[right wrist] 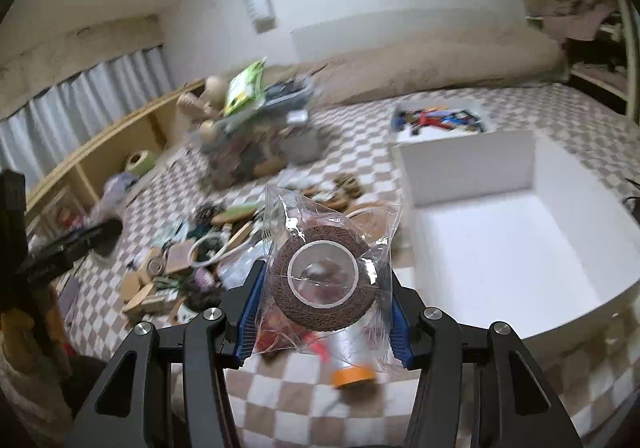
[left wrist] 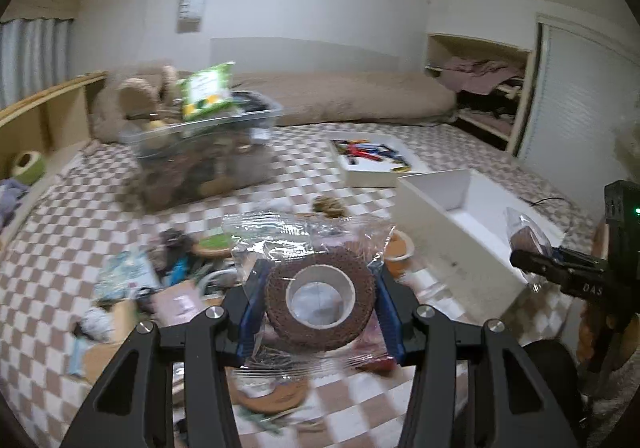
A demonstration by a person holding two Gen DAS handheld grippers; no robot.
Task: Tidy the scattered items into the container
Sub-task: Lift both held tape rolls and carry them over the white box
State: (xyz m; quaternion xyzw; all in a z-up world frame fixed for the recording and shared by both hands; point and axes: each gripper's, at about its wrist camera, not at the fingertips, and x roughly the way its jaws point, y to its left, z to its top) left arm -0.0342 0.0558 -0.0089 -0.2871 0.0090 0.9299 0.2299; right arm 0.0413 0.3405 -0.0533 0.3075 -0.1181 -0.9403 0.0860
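The left gripper is squeezing a brown tape roll in a clear bag between its blue pads, and it is holding the roll up over the checkered rug. The right gripper is pinching another bagged brown roll the same way, with its pads tight on both sides. The left camera is also catching the right gripper from the side, far off at the edge, with a bit of clear bag sticking out of it. The white box is sitting open just to the right of the right gripper, and only the right camera is looking down onto its bare white floor; the left camera is mostly seeing its long outer wall. The messy pile of small things is lying on the rug to the left in the right camera's picture. An orange tape roll is lying on the rug under the right gripper. Farther back, a clear bin full of stuff and a flat white tray of colored pieces are sitting on the rug.
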